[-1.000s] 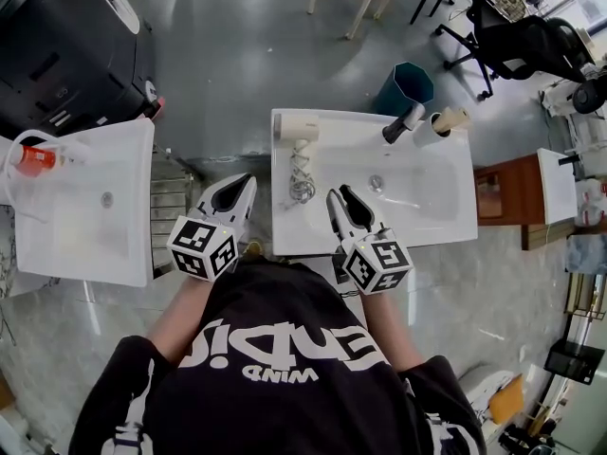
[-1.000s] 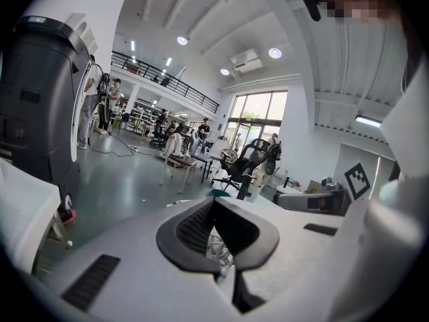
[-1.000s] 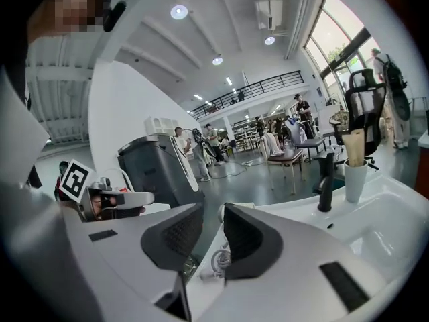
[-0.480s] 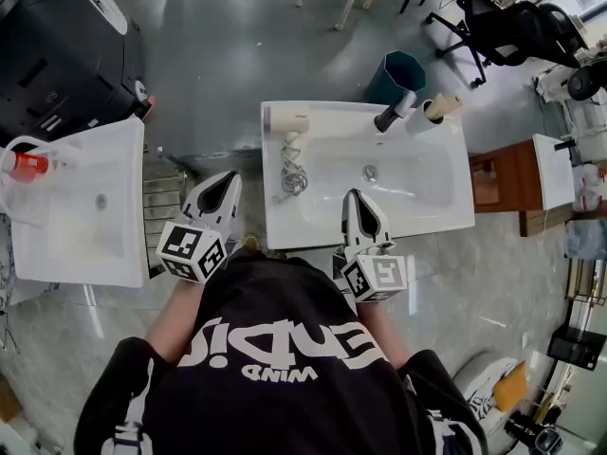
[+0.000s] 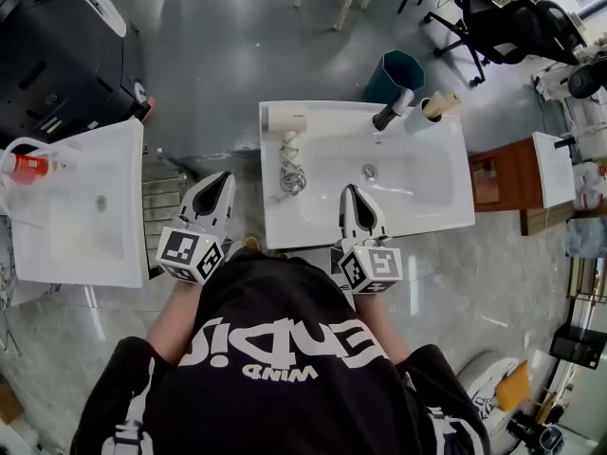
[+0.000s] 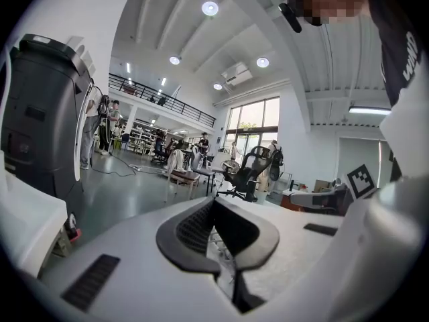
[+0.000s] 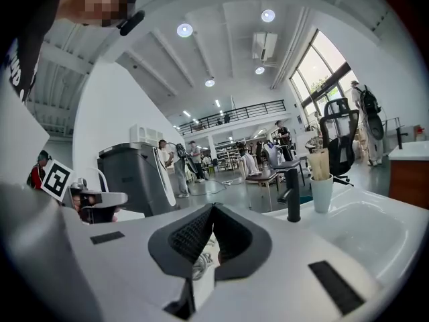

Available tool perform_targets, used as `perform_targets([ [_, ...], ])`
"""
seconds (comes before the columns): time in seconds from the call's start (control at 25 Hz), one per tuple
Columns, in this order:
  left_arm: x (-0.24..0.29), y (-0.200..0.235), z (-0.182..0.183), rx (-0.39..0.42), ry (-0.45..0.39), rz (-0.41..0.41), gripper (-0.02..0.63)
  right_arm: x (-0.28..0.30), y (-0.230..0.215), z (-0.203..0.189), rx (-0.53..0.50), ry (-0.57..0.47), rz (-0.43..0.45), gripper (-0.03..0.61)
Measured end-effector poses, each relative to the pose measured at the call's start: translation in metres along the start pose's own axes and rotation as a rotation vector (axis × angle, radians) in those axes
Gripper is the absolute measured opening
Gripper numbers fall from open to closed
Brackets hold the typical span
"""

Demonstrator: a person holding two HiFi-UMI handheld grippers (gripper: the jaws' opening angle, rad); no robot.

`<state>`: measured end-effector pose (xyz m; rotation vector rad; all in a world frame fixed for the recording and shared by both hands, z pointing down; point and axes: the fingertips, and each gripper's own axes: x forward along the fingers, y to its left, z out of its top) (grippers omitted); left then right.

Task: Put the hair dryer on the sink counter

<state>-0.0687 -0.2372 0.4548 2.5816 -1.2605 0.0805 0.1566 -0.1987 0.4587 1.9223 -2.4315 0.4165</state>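
Holding the left gripper (image 5: 225, 177) just off the counter's (image 5: 446, 224) left edge, over the floor (image 5: 237, 64) between it and a second sink (image 5: 57, 254). Pressing its fingers (image 6: 191, 230) together, with nothing between them.

Holding the right gripper (image 5: 349, 191) over the counter's near part, at the front of the basin (image 5: 408, 183). Meeting its fingers (image 7: 188, 237) tip to tip too, gripping nothing.

Finding the dryer (image 5: 285, 118) lying on the counter's back left corner, cream body along the back edge, handle pointing toward the near side, well apart from both grippers. Tracing its cord (image 5: 292, 173) from the handle into a loose coil on the counter's left side, beside the basin.

Spotting a black faucet (image 5: 387, 115) at the back edge, right of the dryer, and just beside it a white cup (image 5: 419, 122) holding a cream item too small to name. Glimpsing the coil past the closed tips in the right gripper view, with faucet and cup off to the right.

Noting a teal bin (image 5: 398, 72) on the floor just behind the counter, a dark machine (image 5: 57, 55) at far left, and a red bottle (image 5: 28, 167) at the second sink's far end.
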Motion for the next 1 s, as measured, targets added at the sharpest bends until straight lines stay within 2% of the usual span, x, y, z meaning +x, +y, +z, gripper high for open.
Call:
perform_targets([
  [1.0, -0.011, 0.002, -0.001, 0.012, 0.014, 0.051, 0.009, -0.004, 0.001, -0.006, -0.003, 0.027, -0.008, 0.023],
])
